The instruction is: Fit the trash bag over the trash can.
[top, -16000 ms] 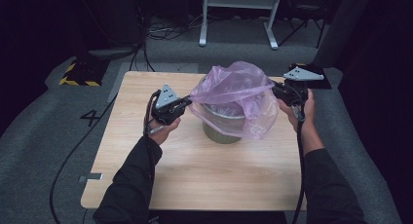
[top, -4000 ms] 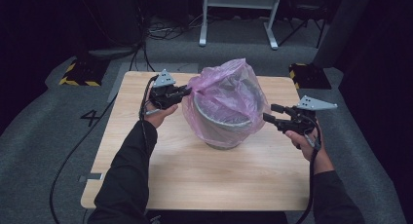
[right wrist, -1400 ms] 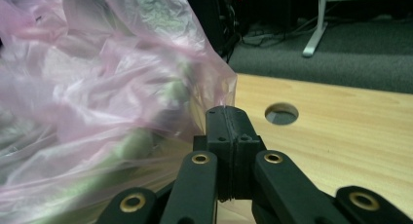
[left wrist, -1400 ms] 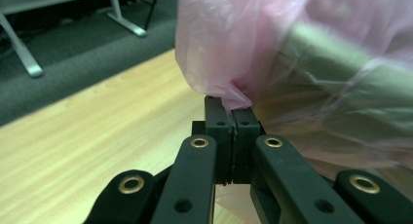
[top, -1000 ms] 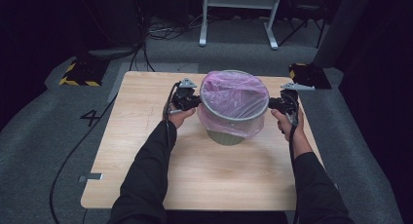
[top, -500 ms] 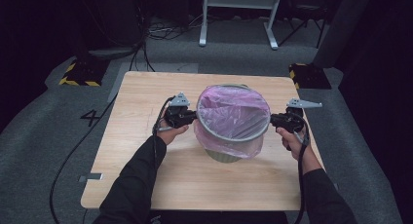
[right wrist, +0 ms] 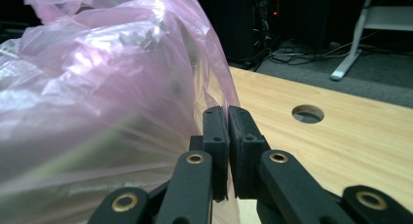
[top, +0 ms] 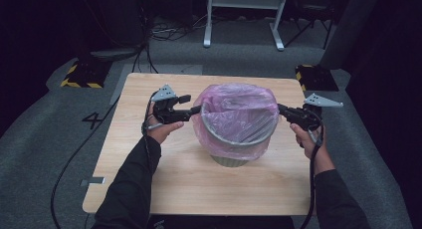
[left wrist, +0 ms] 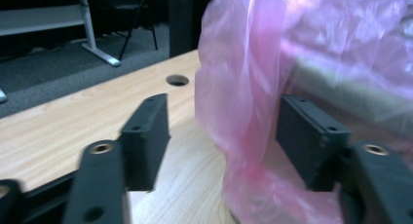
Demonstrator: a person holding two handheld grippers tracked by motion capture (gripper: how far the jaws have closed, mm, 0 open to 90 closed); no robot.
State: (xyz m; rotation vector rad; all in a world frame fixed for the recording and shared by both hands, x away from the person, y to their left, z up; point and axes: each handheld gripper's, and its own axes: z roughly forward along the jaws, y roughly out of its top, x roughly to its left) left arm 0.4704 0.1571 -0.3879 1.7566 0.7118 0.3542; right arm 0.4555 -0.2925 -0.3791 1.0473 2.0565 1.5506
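On the surface (top: 149,189), the pink liner (top: 239,114) is fitted over the bin (top: 231,159): left hand-held gripper (top: 195,109) just opened, film unpinched; right hand-held gripper (top: 281,108) clamped on liner; release judged next

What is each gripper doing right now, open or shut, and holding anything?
Left gripper: jaws just opened, pink bag loose between them, not pinched.
Right gripper: shut, pinching the bag's edge.

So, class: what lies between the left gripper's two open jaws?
In the left gripper view, bare wooden table and a fold of the pink bag lie between the left gripper jaws.
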